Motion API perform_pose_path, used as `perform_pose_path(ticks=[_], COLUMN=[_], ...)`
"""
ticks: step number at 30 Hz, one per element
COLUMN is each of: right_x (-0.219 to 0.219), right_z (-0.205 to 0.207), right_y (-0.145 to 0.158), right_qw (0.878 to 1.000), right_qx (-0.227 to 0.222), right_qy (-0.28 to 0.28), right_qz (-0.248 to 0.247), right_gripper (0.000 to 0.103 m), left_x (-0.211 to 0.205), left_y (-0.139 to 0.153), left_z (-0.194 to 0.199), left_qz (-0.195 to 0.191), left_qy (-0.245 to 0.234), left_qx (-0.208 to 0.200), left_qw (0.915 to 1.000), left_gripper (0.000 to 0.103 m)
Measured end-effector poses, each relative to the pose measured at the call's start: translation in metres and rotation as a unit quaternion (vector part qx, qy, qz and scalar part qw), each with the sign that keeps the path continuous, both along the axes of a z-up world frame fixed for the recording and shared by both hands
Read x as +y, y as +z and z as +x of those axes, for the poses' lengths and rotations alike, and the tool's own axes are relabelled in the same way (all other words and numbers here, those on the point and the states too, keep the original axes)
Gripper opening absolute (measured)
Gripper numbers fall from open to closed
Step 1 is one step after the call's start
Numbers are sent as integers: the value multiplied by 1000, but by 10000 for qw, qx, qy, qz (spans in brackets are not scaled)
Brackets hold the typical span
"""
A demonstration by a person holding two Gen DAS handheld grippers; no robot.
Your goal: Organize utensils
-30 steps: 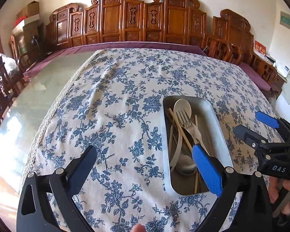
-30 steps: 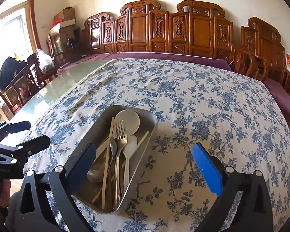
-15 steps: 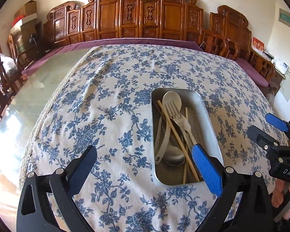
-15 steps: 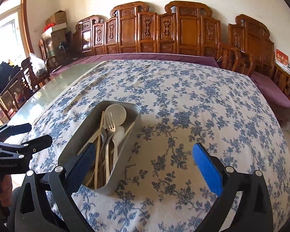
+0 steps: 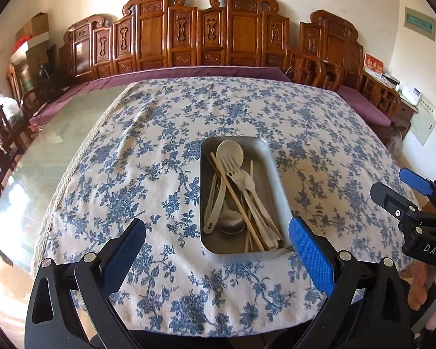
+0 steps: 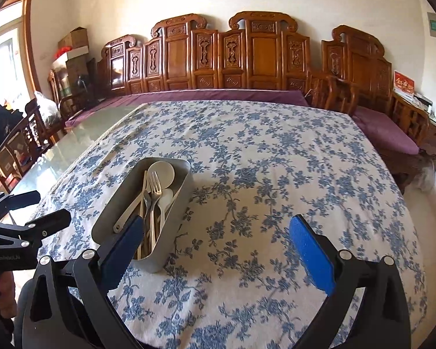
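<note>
Left wrist view: left gripper (image 5: 217, 254) spread wide and holding nothing, above the floral tablecloth (image 5: 148, 157) at 6 o'clock; metal tray (image 5: 279, 192) just beyond at 12 o'clock, filled with fork (image 5: 232, 168), spoons and chopsticks (image 5: 232, 192). Right gripper (image 6: 217, 253) likewise spread wide, tray at 10 o'clock.

Your counter (image 5: 29, 168) has a glossy top, bare to the left of the blue-flowered cloth (image 5: 165, 122) that covers the rest. On that cloth, toward its near edge, sits a metal tray (image 5: 279, 186), its long side running away from you.
</note>
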State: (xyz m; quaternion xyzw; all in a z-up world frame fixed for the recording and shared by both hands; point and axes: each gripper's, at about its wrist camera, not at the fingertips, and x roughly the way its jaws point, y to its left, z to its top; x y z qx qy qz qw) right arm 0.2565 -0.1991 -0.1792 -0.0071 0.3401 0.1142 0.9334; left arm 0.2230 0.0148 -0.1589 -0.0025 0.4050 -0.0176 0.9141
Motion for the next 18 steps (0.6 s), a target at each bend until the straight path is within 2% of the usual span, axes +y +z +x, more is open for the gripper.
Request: perform_pose_path(ticks=[5,10,18], right_x=[-9,-14,-25], right_z=[-27,-53,-90], right_y=[25,61,115], right_qw=[9996,9973,9901], right_qx=[-268,-706,-1358], right_qy=[-94,-177,-356], right_qz=[33,5,57], right_gripper=[100,100,100], left_x=[-6,-15,-29], left_y=[22,58,119], left_z=[-20,-42,-75], left_qz=[9,51,66], left_qy=[-50,-129,-196], left_qx=[-225,-608,-1325], left_qw=[9997,9981,9910], left_gripper=[95,95,95])
